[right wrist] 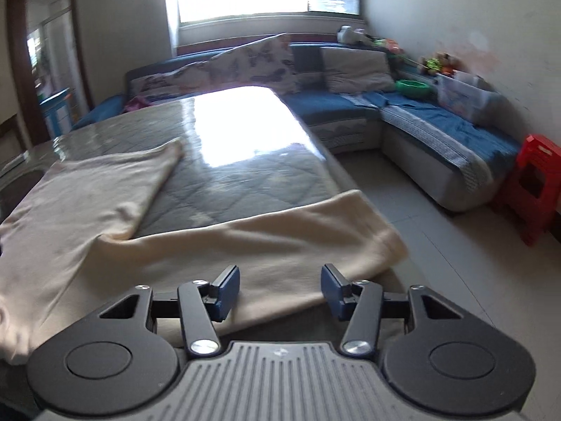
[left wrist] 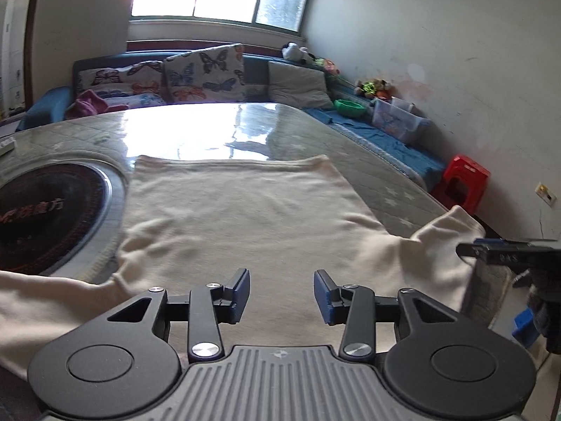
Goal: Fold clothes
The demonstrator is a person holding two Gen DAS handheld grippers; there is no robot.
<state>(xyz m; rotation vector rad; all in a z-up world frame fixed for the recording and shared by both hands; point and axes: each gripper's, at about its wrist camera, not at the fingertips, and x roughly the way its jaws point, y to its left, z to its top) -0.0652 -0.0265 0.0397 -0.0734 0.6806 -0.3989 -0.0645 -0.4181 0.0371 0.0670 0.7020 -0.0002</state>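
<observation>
A cream long-sleeved top (left wrist: 238, 210) lies spread flat on the glass-topped table (left wrist: 196, 129), hem toward the window. My left gripper (left wrist: 282, 294) is open and empty, held just above the near middle of the top. The top's right sleeve (right wrist: 280, 242) lies across the table's near right corner. My right gripper (right wrist: 280, 291) is open and empty above that sleeve's near edge. The right gripper's fingertip also shows at the right edge of the left wrist view (left wrist: 491, 251), beside the sleeve's cuff (left wrist: 452, 231).
A round black induction cooker (left wrist: 49, 210) is set into the table at the left of the top. A blue corner sofa (right wrist: 438, 129) with butterfly cushions (left wrist: 203, 73), toys and a clear box stands beyond. A red plastic stool (right wrist: 533, 186) stands on the tiled floor at right.
</observation>
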